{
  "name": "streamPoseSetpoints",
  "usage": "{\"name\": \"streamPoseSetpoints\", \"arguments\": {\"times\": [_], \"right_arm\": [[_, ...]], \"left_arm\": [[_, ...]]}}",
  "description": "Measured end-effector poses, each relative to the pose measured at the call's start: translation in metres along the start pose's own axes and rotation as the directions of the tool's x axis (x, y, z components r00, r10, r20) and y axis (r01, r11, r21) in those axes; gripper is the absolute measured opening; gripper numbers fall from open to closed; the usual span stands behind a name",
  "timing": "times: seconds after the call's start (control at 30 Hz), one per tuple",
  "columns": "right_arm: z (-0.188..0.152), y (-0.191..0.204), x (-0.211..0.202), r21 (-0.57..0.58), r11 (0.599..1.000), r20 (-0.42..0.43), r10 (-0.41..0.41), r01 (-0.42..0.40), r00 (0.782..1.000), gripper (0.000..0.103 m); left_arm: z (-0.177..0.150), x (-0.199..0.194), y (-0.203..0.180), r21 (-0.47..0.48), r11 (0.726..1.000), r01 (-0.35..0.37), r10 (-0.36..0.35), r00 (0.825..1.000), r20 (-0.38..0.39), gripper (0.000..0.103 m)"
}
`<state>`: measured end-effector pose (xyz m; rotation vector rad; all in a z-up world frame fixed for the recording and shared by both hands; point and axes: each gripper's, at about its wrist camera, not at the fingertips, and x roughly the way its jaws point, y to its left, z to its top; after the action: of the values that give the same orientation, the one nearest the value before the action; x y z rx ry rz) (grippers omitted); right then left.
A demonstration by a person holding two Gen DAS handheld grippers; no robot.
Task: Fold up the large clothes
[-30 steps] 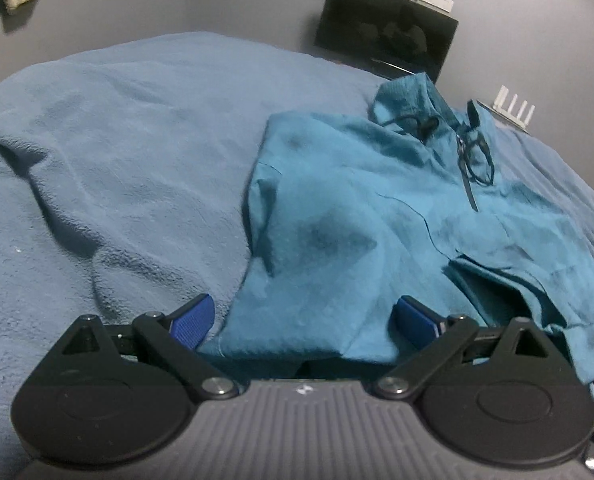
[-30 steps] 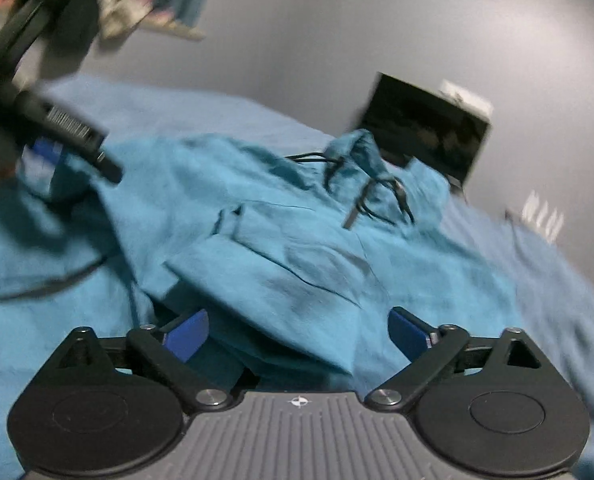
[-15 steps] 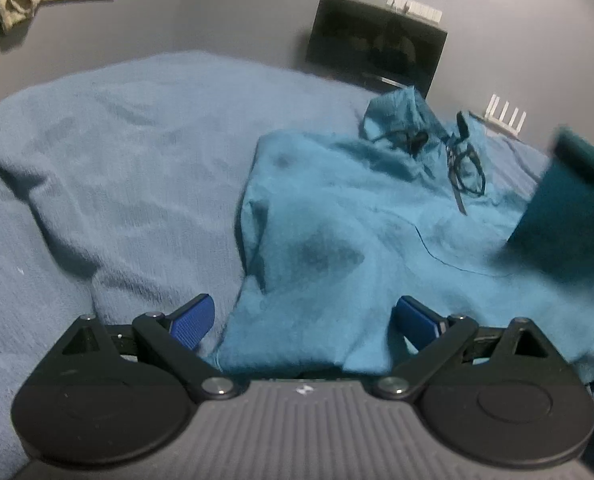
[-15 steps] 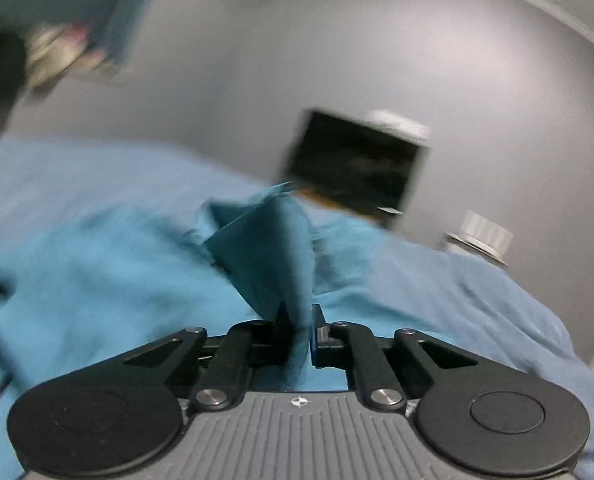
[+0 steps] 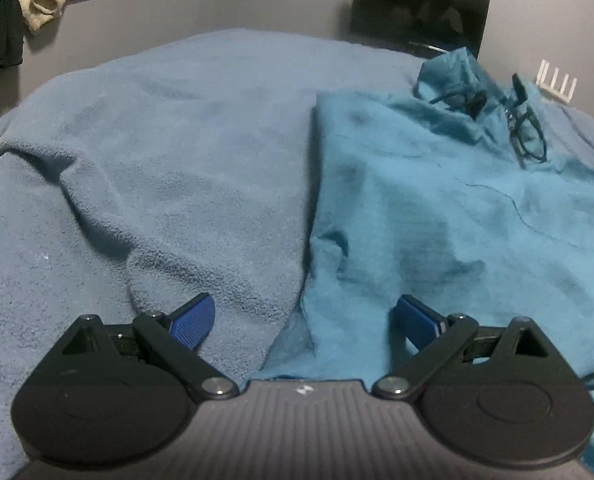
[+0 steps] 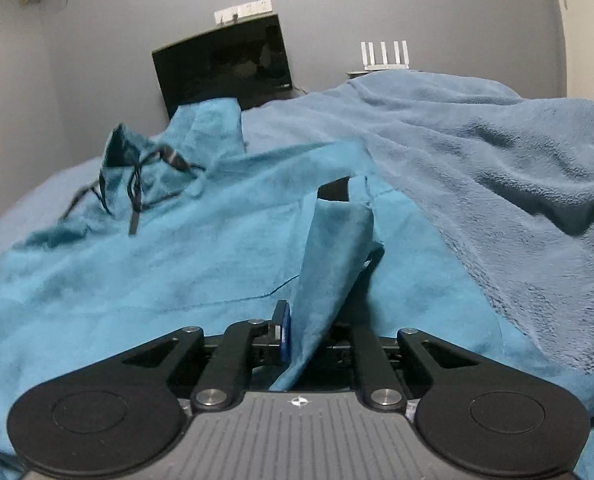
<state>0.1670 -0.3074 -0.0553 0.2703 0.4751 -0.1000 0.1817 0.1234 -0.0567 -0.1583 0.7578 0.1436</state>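
Hoodie point(image 5: 437, 200) lengthwise, hood toward wall | left gripper point(image 5: 303, 320) fingers wide apart, empty | right gripper point(image 6: 305, 336) fingers pinching hoodie fold

The teal hoodie point(image 5: 457, 208) runs off the left wrist view's right edge, and in the right wrist view its pinched fold point(image 6: 329, 256) hides one fingertip of the right gripper point(image 6: 297, 332).

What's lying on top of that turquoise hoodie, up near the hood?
Dark drawstring cords lie looped on the turquoise hoodie, just below its bunched hood. Where the cords enter the hood is hidden in folds. A blue fleece blanket lies beneath the hoodie.
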Motion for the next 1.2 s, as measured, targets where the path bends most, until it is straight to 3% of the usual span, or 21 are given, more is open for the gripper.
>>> {"name": "streamPoseSetpoints", "arguments": {"times": [0.13,0.23,0.3,0.33,0.37,0.47,0.53,0.63,0.7,0.8,0.87,0.9,1.0,1.07,1.2], "right_arm": [[0.007,-0.001,-0.018,-0.068,0.998,0.127,0.012,-0.004,0.992,0.011],[0.012,-0.006,-0.001,-0.068,0.997,0.072,-0.018,0.023,0.997,0.013],[0.009,-0.018,0.014,-0.015,0.997,-0.032,-0.080,0.080,0.996,0.032],[0.008,-0.025,0.014,0.030,0.997,-0.038,-0.076,0.077,0.996,0.034],[0.008,-0.029,0.010,0.059,0.995,-0.033,-0.075,0.077,0.997,0.037],[0.017,-0.033,-0.010,0.096,0.984,0.025,-0.151,0.147,0.988,0.060],[0.020,-0.034,-0.022,0.101,0.980,0.083,-0.180,0.171,0.980,0.062],[0.024,-0.030,-0.041,0.081,0.982,0.169,-0.182,0.170,0.969,0.063],[0.025,-0.018,-0.049,0.028,0.989,0.218,-0.147,0.144,0.965,0.062],[0.027,0.005,-0.042,-0.101,0.989,0.246,-0.076,0.104,0.966,0.062],[0.020,0.023,-0.037,-0.203,0.977,0.230,-0.019,0.067,0.973,0.060],[0.016,0.029,-0.034,-0.244,0.969,0.214,0.015,0.039,0.977,0.058],[0.008,0.045,-0.018,-0.328,0.944,0.121,0.080,-0.036,0.989,0.054],[0.004,0.051,-0.005,-0.356,0.934,0.056,0.061,-0.038,0.997,0.052],[-0.003,0.043,0.025,-0.325,0.946,-0.048,-0.036,0.019,0.998,0.051]], "left_arm": [[-0.001,0.002,-0.005,0.035,0.999,-0.022,0.022,1.000,-0.001,0.098],[-0.001,0.002,-0.004,0.035,0.999,-0.024,0.024,1.000,0.001,0.098],[-0.001,0.002,-0.004,0.036,0.999,-0.024,0.024,1.000,0.001,0.098],[-0.003,0.002,-0.003,0.035,0.999,-0.024,0.024,1.000,0.002,0.098],[-0.003,0.001,-0.003,0.035,0.999,-0.024,0.024,1.000,0.002,0.098],[-0.004,-0.003,-0.002,0.029,0.999,-0.018,0.018,0.999,0.032,0.098],[-0.003,-0.014,-0.001,0.025,1.000,0.005,-0.008,0.994,0.108,0.098],[0.002,-0.034,-0.007,0.058,0.998,0.038,-0.052,0.961,0.273,0.098],[0.005,-0.040,-0.017,0.107,0.991,0.081,-0.113,0.934,0.340,0.098],[0.007,-0.037,-0.035,0.212,0.965,0.152,-0.221,0.910,0.351,0.097],[0.005,-0.031,-0.048,0.285,0.939,0.195,-0.286,0.901,0.327,0.089],[0.005,-0.027,-0.054,0.306,0.926,0.219,-0.312,0.903,0.297,0.082],[0.002,-0.007,-0.064,0.320,0.913,0.253,-0.322,0.929,0.184,0.076],[-0.002,0.011,-0.066,0.327,0.920,0.217,-0.268,0.956,0.119,0.076],[-0.010,0.023,-0.070,0.342,0.922,0.183,-0.224,0.971,0.084,0.076]]}}
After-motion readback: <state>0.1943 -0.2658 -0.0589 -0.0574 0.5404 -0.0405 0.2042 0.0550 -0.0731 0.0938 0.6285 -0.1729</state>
